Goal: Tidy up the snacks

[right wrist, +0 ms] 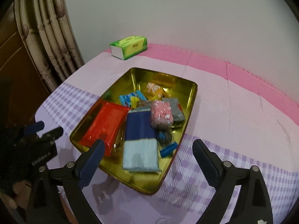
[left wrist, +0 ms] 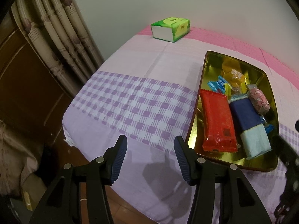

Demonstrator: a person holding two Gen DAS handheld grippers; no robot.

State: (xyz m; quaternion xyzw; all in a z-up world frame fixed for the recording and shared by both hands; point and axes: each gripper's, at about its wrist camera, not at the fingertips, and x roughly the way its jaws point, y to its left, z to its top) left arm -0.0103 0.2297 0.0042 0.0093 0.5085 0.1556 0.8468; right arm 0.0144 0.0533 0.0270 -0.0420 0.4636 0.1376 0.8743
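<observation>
Snacks (right wrist: pixel 138 123) lie heaped in a shallow rectangular tin (right wrist: pixel 192 93) with rounded corners and a shiny gold inside, which stands on the cloth-covered tabletop (right wrist: pixel 233 115). The cloth is soft and creased, lilac with a purple checked band and a pink strip at the far edge.

Ahead of the right claw (right wrist: pixel 147 149), just beyond its tips, a flat packet in dark blue and pale blue (right wrist: pixel 140 140) lies lengthwise in the tin, its near end between the two fingers in the right wrist view but clear of both pads. This claw's jaws stand wide apart and hold nothing. To the left of that packet lies a glossy red foil packet (right wrist: pixel 106 125) with crimped ends; beyond it sit a plump pink patterned sweet (right wrist: pixel 161 114), a grey packet (right wrist: pixel 172 108), small blue wrappers (right wrist: pixel 130 97) and a crinkly orange one (right wrist: pixel 155 88).

The left claw (left wrist: pixel 150 153) hovers over bare checked cloth, with the tin just to its right; its ribbed blue pads are apart and empty.

Far beyond both claws, a green tissue pack (left wrist: pixel 171 29) rests by the wall. Pleated patterned curtains (left wrist: pixel 54 29) hang to the left.
</observation>
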